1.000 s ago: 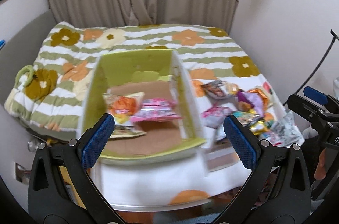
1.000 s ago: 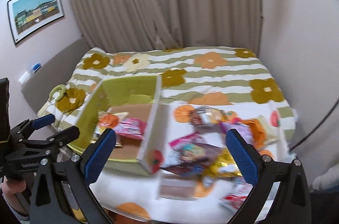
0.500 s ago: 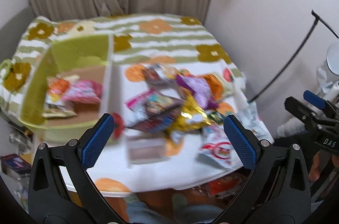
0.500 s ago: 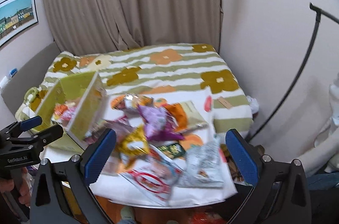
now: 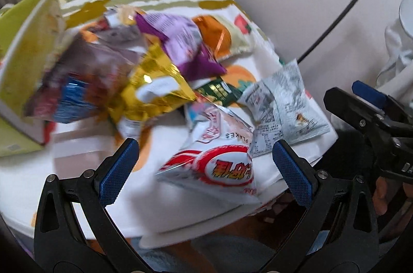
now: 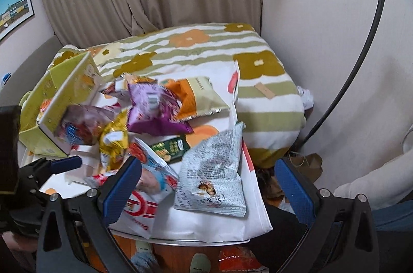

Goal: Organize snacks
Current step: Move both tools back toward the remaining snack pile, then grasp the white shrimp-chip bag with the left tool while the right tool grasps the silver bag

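Observation:
A loose pile of snack bags covers the white cloth table (image 6: pixel 201 226). Nearest lies a white-and-red bag (image 5: pixel 216 167), and my left gripper (image 5: pixel 205 169) stands open just above it, holding nothing. A grey printed bag (image 6: pixel 214 174) lies flat at the table's right edge, with my right gripper (image 6: pixel 207 186) open over it. Behind these lie a gold bag (image 5: pixel 152 92), a purple bag (image 6: pixel 152 107), an orange-and-cream bag (image 6: pixel 198 97) and a small dark green pack (image 6: pixel 167 147). The yellow-green box (image 6: pixel 64 92) stands at the left with snacks inside. The left gripper (image 6: pixel 62 164) shows at the left edge.
A flower-patterned quilt (image 6: pixel 206 45) covers the bed behind the table, with curtains beyond it. A black curved pole (image 6: pixel 361 58) runs along the right wall. The other gripper (image 5: pixel 371 102) is close on the right. Bags and clutter lie on the floor under the table.
Both views have swung right, from the yellow-green box to the snack pile, and come closer to it. Both grippers stay open and hold nothing.

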A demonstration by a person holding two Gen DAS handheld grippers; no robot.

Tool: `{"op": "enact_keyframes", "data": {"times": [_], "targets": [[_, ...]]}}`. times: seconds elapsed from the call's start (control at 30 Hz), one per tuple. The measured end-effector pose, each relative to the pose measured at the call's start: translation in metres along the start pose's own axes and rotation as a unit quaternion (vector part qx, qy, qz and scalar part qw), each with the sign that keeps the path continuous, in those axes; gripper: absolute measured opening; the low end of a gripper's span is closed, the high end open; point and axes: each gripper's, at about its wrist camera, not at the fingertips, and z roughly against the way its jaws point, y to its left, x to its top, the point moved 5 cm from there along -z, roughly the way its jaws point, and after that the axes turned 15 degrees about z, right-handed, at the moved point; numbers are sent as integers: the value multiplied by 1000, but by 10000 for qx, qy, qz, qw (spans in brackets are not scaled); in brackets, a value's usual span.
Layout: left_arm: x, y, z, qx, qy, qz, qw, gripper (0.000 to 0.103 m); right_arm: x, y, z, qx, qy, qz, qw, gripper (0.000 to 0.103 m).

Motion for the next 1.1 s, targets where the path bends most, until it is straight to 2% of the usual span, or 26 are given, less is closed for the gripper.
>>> {"op": "enact_keyframes", "data": {"times": [0.2, 0.3, 0.33, 0.37, 0.4, 0.63, 1.1], "targets": [[-6, -6, -28, 52, 87, -231, 9997, 102, -12, 0, -22, 21, 129, 2, 9999, 102], [-3, -5, -36, 59, 98, -263, 9996, 98, -16, 0, -32, 57, 174, -10, 9998, 102], [-4, -4, -40, 47, 148, -267, 9995, 94, -17, 0, -35, 83, 190, -19, 9998, 101], [-5, -3, -43, 35, 183, -269, 9995, 83, -18, 1, -38, 127, 221, -36, 9997, 99], [-6, -2, -47, -31, 272, -269, 9993, 79, -20, 2, -42, 163, 261, -36, 9995, 98], [-13, -1, -46, -156, 309, -314, 9989, 64, -23, 8, -56, 190, 416, 134, 9989, 95], [-20, 10, -28, 3, 215, -347, 9992, 62, -20, 17, -91, 224, 634, 323, 9972, 85]]}}
